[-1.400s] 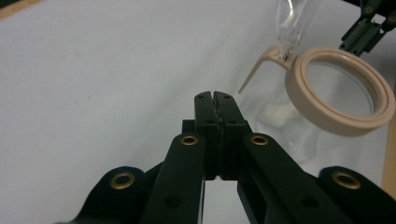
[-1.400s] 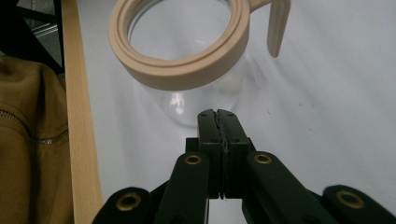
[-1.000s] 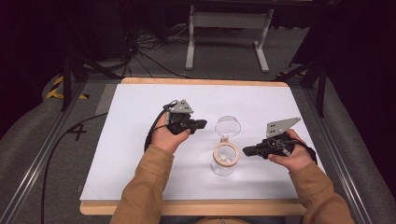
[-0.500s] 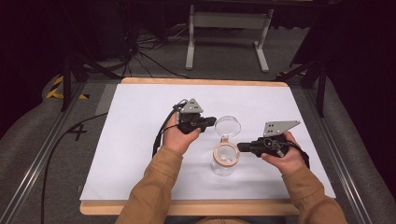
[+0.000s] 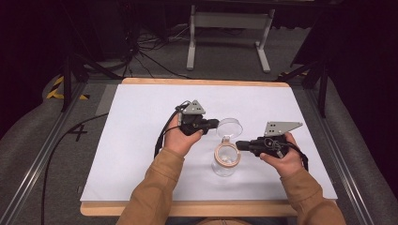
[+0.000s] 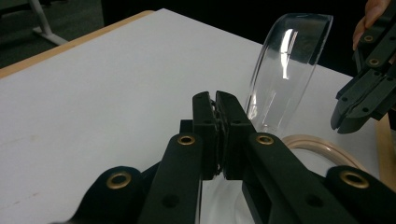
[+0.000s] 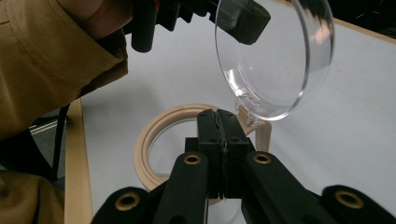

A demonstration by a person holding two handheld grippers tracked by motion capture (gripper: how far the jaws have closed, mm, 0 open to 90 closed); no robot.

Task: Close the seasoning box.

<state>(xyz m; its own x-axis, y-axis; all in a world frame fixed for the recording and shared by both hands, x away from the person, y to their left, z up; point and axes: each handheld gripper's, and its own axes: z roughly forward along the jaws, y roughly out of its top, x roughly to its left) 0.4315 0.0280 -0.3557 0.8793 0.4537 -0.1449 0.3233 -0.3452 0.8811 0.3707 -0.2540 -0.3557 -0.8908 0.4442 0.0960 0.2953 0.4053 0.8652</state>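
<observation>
White tabletop (image 5: pixel 141 140) with a pale wooden edge (image 5: pixel 202 81) sits in a metal rail frame (image 5: pixel 42 154). Grey carpet floor (image 5: pixel 225 51) beyond. A light metal stand (image 5: pixel 228 21) sits behind the table; black cables (image 5: pixel 141 51) trail across the floor at left. Yellow-black hazard tape (image 5: pixel 58 87) on the floor (partly hidden). Surroundings dark; light falls mainly on the table.

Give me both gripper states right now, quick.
Left gripper: closed, nothing between the jaws, tip beside the jar's raised clear lid.
Right gripper: closed, holding nothing, tip at the jar's tan rim.
</observation>
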